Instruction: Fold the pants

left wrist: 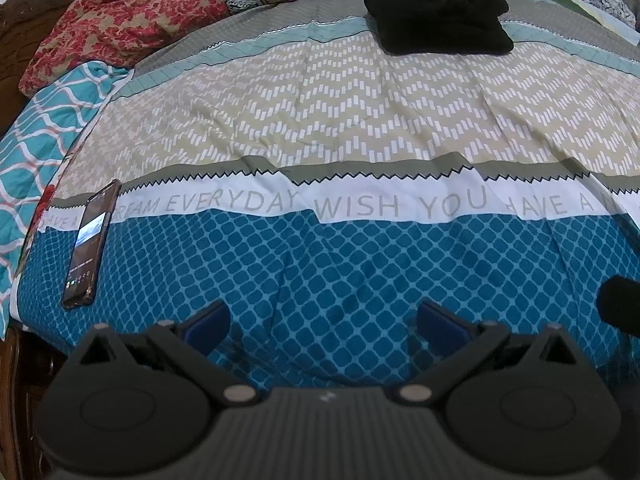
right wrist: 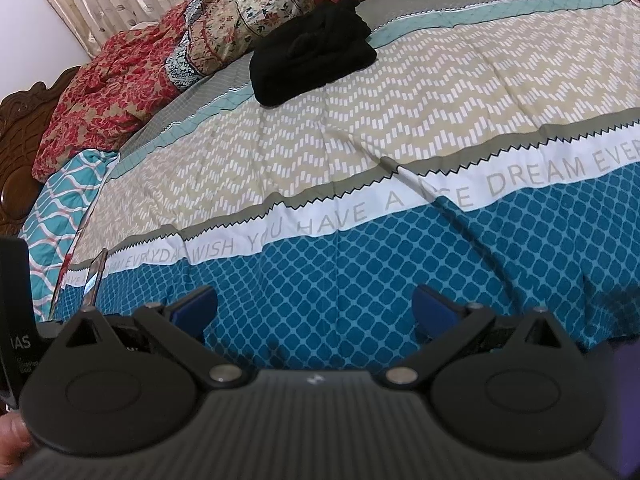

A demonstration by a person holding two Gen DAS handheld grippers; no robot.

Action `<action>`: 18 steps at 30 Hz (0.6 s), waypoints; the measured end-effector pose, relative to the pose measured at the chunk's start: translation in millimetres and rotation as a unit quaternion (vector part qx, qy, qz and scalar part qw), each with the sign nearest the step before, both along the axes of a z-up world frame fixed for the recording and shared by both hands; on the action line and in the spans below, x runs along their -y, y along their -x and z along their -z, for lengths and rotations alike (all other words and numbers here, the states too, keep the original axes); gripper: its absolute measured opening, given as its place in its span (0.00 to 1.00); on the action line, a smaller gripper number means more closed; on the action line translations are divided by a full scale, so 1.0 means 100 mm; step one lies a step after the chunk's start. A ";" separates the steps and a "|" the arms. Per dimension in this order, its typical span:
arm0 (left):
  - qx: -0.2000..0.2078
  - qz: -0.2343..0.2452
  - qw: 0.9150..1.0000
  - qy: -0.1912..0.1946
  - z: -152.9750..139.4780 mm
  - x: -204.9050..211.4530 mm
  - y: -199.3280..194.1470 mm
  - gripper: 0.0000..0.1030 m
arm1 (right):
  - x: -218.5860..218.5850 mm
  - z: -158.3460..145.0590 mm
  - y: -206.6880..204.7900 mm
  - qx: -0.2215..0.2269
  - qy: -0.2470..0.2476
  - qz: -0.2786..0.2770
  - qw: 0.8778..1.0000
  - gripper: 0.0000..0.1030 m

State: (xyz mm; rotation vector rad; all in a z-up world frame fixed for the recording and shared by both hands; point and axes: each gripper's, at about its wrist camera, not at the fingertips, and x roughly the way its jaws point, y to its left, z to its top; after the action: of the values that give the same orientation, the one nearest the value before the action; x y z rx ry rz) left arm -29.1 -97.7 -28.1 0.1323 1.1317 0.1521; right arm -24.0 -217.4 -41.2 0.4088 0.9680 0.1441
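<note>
The black pants [left wrist: 440, 16] lie in a folded bundle at the far side of the bed, on the grey and teal bands of the bedspread [left wrist: 320, 120]. They also show in the right wrist view [right wrist: 312, 52], far and left of centre. My left gripper [left wrist: 322, 320] is open and empty, low over the blue patterned band near the bed's front edge. My right gripper [right wrist: 314, 308] is open and empty too, over the same blue band. Both are far from the pants.
A phone [left wrist: 90, 244] lies on the bedspread at the left, its edge also in the right wrist view [right wrist: 94, 280]. Red floral pillows [left wrist: 120, 20] and a patterned quilt [right wrist: 256, 16] pile up at the back. A wooden headboard [right wrist: 20, 128] stands on the left.
</note>
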 end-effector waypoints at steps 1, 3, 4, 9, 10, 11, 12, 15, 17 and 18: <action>0.000 0.000 1.000 0.000 0.00 0.00 0.00 1.00 | 0.00 0.00 0.00 -0.001 -0.001 0.001 1.000 1.00; 0.000 0.000 1.000 0.000 0.00 0.00 0.00 1.00 | 0.00 0.01 0.00 -0.003 -0.003 0.002 1.000 1.00; 0.000 0.000 1.000 0.000 0.00 0.00 0.00 1.00 | 0.00 0.01 0.00 -0.003 -0.003 0.002 1.000 1.00; -0.001 0.002 1.000 0.000 0.01 0.01 0.01 1.00 | 0.00 0.01 0.00 -0.003 -0.004 0.003 1.000 1.00; -0.002 0.003 1.000 0.000 0.02 0.02 0.01 1.00 | 0.00 0.00 0.01 -0.003 -0.003 0.003 1.000 1.00; -0.002 0.003 1.000 0.000 0.02 0.02 0.02 1.00 | 0.00 0.00 0.01 -0.002 -0.003 0.004 1.000 1.00; -0.002 0.004 1.000 0.000 0.03 0.02 0.02 1.00 | 0.00 0.00 0.01 -0.002 -0.003 0.004 1.000 1.00; -0.002 0.007 1.000 0.001 0.03 0.01 0.02 1.00 | 0.00 0.00 0.02 -0.001 -0.001 0.005 1.000 1.00; -0.003 0.008 1.000 0.001 0.02 0.02 0.02 1.00 | 0.00 0.00 0.02 -0.002 -0.002 0.005 1.000 1.00; -0.003 0.008 1.000 0.001 0.02 0.02 0.03 1.00 | 0.00 0.00 0.02 -0.002 -0.002 0.005 1.000 1.00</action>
State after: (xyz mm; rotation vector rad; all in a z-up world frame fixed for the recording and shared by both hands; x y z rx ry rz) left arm -31.6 -99.8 -30.5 0.1398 1.1362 0.1369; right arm -26.1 -217.0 -41.0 0.4176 0.9689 0.1367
